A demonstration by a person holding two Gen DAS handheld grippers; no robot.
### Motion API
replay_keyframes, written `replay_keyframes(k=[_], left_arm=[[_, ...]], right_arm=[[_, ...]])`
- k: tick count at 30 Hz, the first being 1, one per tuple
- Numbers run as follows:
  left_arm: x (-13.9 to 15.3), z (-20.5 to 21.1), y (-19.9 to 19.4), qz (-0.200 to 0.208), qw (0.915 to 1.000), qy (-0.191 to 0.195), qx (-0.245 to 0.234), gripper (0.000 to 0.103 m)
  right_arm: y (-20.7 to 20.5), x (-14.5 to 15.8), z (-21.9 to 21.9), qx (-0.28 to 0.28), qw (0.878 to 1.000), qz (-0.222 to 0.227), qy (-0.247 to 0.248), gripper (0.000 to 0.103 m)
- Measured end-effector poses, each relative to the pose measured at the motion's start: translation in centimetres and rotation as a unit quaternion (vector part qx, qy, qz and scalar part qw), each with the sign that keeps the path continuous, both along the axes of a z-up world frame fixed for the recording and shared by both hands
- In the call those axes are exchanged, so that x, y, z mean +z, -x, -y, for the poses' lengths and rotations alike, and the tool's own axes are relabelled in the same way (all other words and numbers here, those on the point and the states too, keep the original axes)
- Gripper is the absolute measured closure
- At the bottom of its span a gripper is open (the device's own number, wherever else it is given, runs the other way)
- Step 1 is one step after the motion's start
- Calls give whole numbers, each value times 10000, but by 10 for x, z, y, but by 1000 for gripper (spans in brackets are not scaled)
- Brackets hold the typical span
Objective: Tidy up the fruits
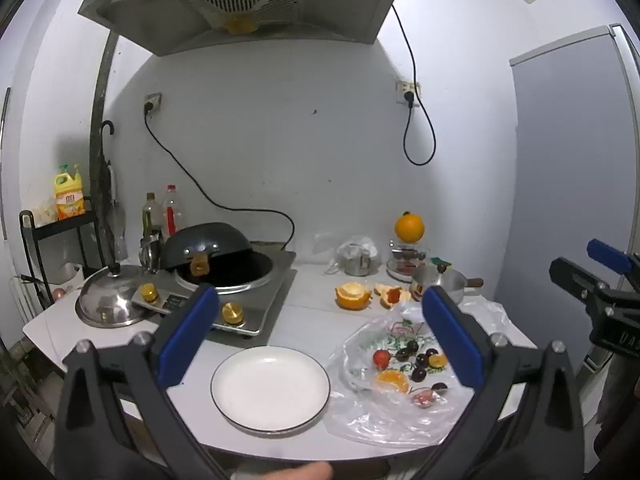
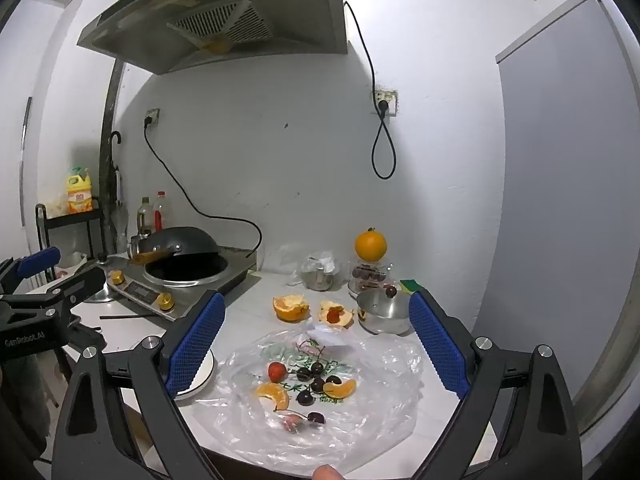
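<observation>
Here, a white countertop [image 1: 312,320] against a scuffed white wall, a steel range hood [image 1: 240,4] overhead. At left, an induction cooker [image 1: 240,284] with a dark wok [image 1: 206,242] tipped on it, beside a domed steel lid [image 1: 110,300]. Near front, a round white plate [image 1: 270,387], bare; half hidden by a blue pad in the right view. Just right, crinkled clear plastic bag [image 2: 320,400] spread flat, bearing a strawberry [image 2: 277,371], dark cherries [image 2: 316,376] and orange segments [image 2: 274,395]. Behind, peeled orange rinds [image 2: 291,307]; a whole orange [image 2: 370,245] farther back. Left gripper [image 1: 316,340] and right gripper [image 2: 316,348] spread wide, holding nothing.
</observation>
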State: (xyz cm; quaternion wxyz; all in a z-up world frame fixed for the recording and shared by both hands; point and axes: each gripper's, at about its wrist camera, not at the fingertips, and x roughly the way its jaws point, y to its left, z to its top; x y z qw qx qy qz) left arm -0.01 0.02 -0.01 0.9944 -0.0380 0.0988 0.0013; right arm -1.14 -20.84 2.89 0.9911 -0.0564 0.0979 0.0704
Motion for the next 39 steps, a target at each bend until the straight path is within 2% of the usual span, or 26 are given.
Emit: replay_keyframes(k=[39], left_arm=[[9, 4, 3, 83, 9998, -113, -115, 1]], right_arm=[[-5, -5, -5, 152, 9999, -27, -76, 8]])
